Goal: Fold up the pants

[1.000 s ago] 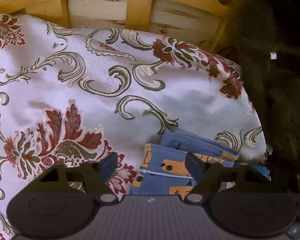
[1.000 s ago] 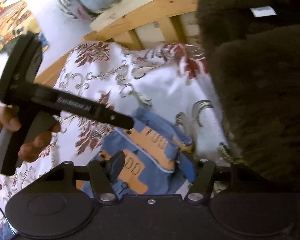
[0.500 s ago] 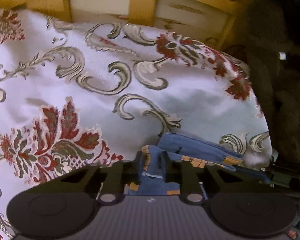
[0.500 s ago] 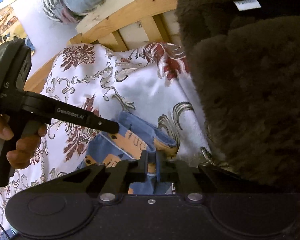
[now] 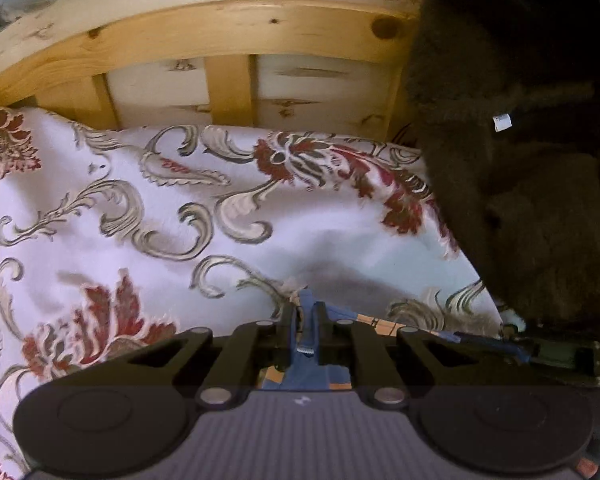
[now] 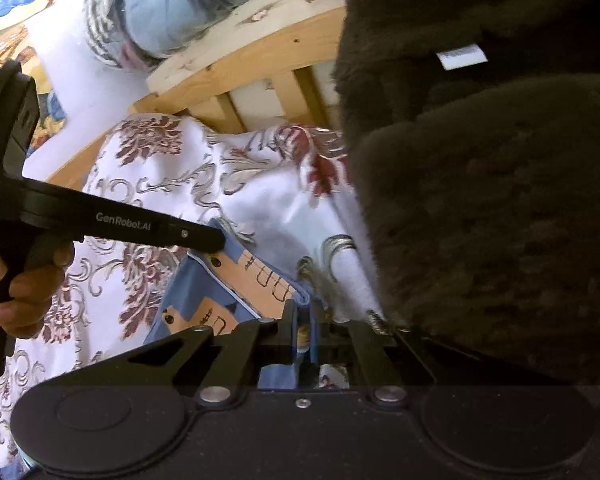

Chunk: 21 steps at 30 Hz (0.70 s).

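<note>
Small blue pants (image 6: 204,292) with orange patches lie on a floral white bedspread (image 5: 140,216). In the left wrist view my left gripper (image 5: 304,320) is shut on a blue edge of the pants (image 5: 306,376), lifted a little off the bed. My right gripper (image 6: 303,316) is shut on another edge of the same pants, near the bed's right side. The right wrist view shows the left gripper (image 6: 216,240) from the side, its tip at the pants' far corner, with a hand (image 6: 24,280) on its handle. Most of the pants are hidden behind the gripper bodies.
A pine headboard (image 5: 228,44) stands behind the bed. A dark brown fluffy blanket (image 6: 500,200) hangs close on the right, against the bed's edge. A plastic-wrapped bundle (image 6: 156,12) lies beyond the headboard, over a patterned floor.
Both grippers were open over the pants a second ago; both have shut on the fabric and raised it. The views have tilted up toward the headboard.
</note>
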Tool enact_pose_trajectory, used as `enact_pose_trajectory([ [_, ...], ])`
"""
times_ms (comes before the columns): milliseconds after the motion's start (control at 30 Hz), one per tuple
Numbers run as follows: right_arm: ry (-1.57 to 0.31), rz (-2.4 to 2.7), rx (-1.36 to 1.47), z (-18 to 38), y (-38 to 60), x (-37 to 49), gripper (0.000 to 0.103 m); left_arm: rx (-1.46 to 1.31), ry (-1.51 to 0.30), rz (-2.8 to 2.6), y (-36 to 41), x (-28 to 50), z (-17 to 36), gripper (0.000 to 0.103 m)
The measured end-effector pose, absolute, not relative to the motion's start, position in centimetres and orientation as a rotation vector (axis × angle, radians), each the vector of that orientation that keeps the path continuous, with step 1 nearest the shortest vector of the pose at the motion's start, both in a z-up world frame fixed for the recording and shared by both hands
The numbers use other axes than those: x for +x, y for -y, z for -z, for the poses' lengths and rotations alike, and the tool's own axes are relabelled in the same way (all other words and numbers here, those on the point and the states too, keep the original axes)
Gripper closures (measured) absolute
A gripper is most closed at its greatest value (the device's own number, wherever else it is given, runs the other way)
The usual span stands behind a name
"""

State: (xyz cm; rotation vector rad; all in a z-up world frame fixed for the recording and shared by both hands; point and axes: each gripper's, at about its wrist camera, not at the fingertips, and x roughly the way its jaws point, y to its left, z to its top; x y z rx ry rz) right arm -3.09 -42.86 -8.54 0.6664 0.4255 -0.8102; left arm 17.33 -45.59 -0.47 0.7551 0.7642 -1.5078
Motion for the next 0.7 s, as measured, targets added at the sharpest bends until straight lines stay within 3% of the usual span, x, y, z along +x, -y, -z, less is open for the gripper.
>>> enact_pose_trajectory([
  [100,-0.474,0.834,0.659,9.1,43.1,-2.5,0.095,0.789,-0.758,1.483,46.6,17.0,1.9,0.09],
  [167,-0.491,0.842,0.665,9.4,43.4,-2.4,0.089,0.787,-0.755,1.454,46.6,17.0,2.3,0.076],
  [233,-0.488,0.837,0.673,9.4,43.4,-2.5,0.081,0.735,-0.782,1.421,46.2,17.5,2.0,0.034],
  [300,-0.477,0.827,0.667,9.3,43.3,-2.5,0.074,0.658,-0.762,1.386,44.9,18.1,1.1,0.02],
  [533,-0.493,0.778,0.631,9.3,43.2,-1.5,0.05,0.497,-0.73,1.189,35.2,20.2,0.2,0.014],
  [700,-0.524,0.782,0.609,9.7,43.4,-1.0,0.049,0.502,-0.762,0.905,25.0,21.6,3.5,0.014],
])
